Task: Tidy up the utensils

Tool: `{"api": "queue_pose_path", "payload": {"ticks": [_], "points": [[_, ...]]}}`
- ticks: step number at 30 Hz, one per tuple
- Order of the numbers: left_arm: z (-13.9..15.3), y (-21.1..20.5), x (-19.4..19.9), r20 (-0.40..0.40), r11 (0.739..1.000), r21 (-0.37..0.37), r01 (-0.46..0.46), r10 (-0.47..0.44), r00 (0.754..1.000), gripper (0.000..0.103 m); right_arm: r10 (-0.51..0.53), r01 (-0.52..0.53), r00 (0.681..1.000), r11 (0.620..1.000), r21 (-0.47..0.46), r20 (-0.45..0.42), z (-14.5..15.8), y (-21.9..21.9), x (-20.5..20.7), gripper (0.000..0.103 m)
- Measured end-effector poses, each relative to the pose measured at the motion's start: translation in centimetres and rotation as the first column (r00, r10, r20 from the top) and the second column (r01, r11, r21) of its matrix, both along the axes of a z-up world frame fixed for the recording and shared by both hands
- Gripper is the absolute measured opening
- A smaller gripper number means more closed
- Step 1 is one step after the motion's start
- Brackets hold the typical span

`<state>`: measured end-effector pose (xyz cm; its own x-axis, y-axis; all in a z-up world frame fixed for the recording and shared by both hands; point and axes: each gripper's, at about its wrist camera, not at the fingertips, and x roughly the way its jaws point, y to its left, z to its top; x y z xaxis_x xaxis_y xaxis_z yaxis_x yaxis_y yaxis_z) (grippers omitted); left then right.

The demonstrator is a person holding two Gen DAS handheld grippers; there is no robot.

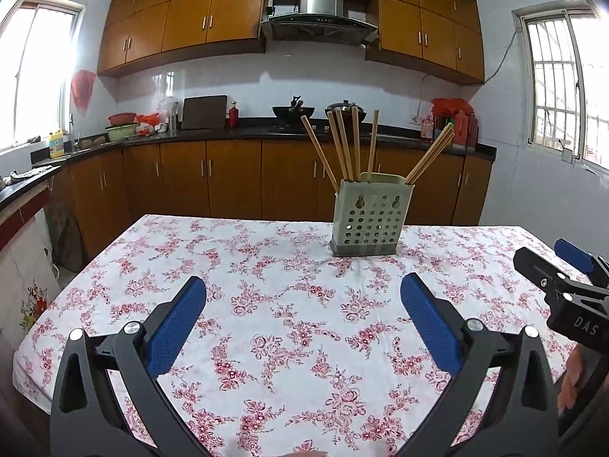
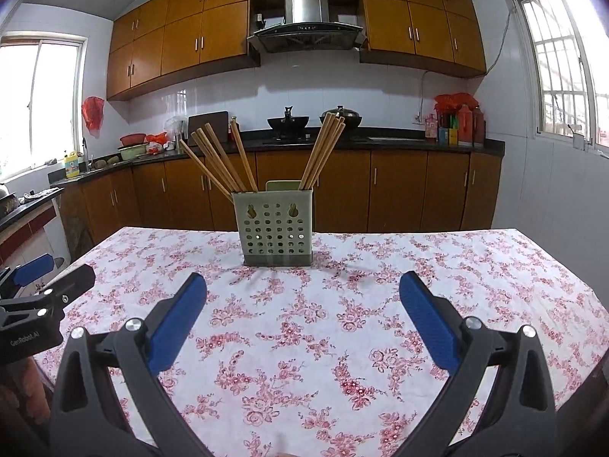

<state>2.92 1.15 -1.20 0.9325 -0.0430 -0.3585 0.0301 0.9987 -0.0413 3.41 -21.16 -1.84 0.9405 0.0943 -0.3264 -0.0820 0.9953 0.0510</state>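
Note:
A pale green perforated utensil holder (image 1: 367,221) stands upright at the far side of the table, also in the right wrist view (image 2: 275,230). Several wooden chopsticks (image 1: 344,148) lean inside it, fanned left and right (image 2: 220,160). My left gripper (image 1: 303,297) is open and empty, held above the cloth in front of the holder. My right gripper (image 2: 303,297) is open and empty, also short of the holder. Each gripper shows at the edge of the other's view: the right one (image 1: 559,266) and the left one (image 2: 45,278).
The table wears a white cloth with red flowers (image 1: 289,327). Behind it run wooden kitchen cabinets (image 1: 232,179) and a dark counter with pots (image 1: 293,112) and bottles (image 1: 460,125). The table's left edge (image 1: 76,278) drops to the floor.

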Motion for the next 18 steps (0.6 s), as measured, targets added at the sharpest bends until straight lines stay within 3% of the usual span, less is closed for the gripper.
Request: {"api": "queue_pose_path", "payload": {"ticks": [18], "points": [[0.04, -0.35, 0.03, -0.004, 1.000, -0.002, 0.005, -0.005, 1.000, 0.101, -0.002, 0.002, 1.000, 1.000, 0.003, 0.001, -0.02, -0.07, 0.02, 0.099]]}}
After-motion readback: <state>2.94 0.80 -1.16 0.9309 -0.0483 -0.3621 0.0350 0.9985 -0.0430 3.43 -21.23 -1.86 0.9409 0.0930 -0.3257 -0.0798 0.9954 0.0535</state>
